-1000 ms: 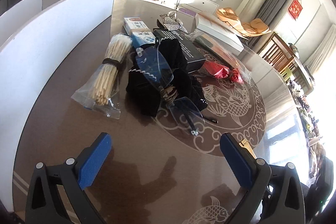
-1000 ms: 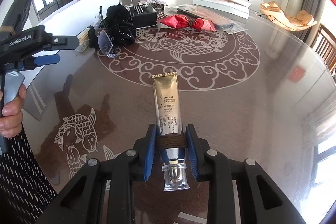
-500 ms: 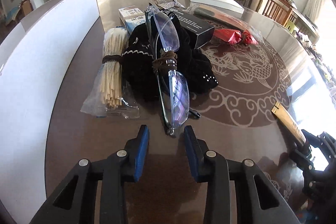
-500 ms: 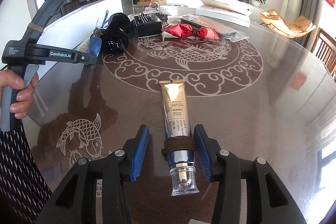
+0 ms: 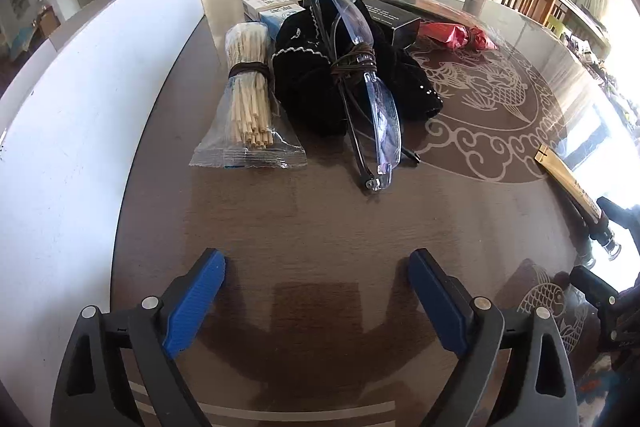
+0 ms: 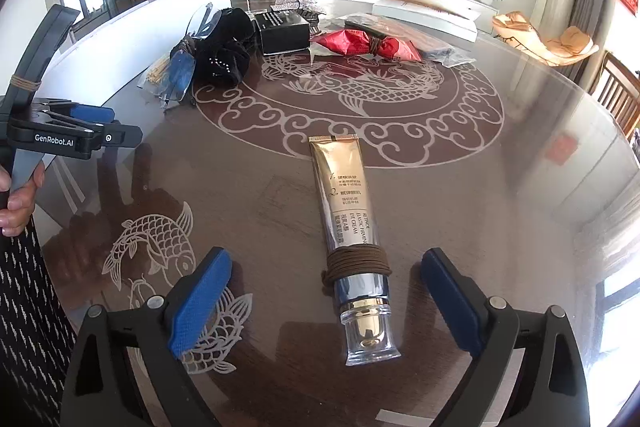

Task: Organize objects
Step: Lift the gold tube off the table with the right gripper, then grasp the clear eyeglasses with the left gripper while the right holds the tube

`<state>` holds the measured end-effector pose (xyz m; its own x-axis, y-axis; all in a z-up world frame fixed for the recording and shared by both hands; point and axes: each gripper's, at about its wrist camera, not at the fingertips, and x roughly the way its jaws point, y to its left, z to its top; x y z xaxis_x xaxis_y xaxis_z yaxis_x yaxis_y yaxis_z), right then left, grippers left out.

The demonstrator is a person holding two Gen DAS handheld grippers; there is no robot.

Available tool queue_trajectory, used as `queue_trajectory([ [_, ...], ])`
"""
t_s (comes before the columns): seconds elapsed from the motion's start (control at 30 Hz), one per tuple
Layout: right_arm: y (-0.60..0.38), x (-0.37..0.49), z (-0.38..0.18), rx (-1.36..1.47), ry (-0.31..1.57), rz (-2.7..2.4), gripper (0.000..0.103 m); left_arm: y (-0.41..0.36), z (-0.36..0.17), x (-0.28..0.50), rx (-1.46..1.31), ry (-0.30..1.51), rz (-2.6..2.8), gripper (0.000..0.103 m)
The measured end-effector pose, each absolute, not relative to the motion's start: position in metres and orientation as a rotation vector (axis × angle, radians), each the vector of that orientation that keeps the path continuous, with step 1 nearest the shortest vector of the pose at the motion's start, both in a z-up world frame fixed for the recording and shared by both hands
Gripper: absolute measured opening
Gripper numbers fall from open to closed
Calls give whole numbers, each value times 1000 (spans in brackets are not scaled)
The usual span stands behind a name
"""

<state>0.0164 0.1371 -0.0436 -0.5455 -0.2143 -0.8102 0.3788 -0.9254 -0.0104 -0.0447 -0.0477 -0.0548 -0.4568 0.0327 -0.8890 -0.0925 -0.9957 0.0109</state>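
Gold cream tube (image 6: 346, 211) lies between the right gripper (image 6: 326, 301)'s just-opened jaws, apparently released; the left gripper (image 5: 316, 291), reopened and empty, faces glasses (image 5: 372, 99) beyond it.

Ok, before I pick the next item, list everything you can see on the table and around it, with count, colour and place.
table: 1, brown, koi and cloud pattern
cream tube: 1, gold, lying between right jaws, untouched
glasses: 1, clear, leaning on black pouch
black pouch: 1, black, beside sticks
stick bundle: 1, beige, bagged, by white panel
white panel: 1, table's left edge
black box: 1, behind pouch
red packet: 1, far centre
left gripper: black and blue, open, jaws just opened, empty
right gripper: open, jaws just opened
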Motion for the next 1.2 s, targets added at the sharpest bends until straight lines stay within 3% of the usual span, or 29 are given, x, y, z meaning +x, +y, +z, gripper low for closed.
queue_trajectory([
  [0.1, 137, 17, -43, 1264, 264, -2482, 103, -52, -56, -46, -1619, 65, 2625, 103],
  [0.5, 141, 17, -42, 1262, 317, -2384, 103, -53, -56, -43, -1614, 51, 2640, 103],
  [0.7, 144, -7, -34, 1457, 284, -2198, 103, -60, -53, -51, -1686, 54, 2557, 103],
  [0.9, 140, -32, -30, 1556, 239, -2176, 103, -49, -28, -67, -1564, 11, 2609, 103],
  [0.93, 137, -35, -30, 1557, 251, -2183, 101, -46, -24, -74, -1546, 14, 2632, 103],
  [1.03, 130, -39, -27, 1537, 344, -2240, 68, -35, -20, -102, -1552, 14, 2675, 102],
  [1.07, 130, -39, -24, 1529, 367, -2252, 39, -31, -22, -111, -1556, 24, 2675, 74],
  [1.1, 133, -40, -23, 1537, 332, -2245, 28, -26, -26, -117, -1563, 48, 2664, 54],
  [1.13, 138, -41, -22, 1547, 280, -2232, 28, -24, -29, -119, -1571, 57, 2652, 32],
  [1.2, 151, -38, -18, 1549, 213, -2237, 28, -26, -24, -107, -1492, 27, 2657, 31],
])
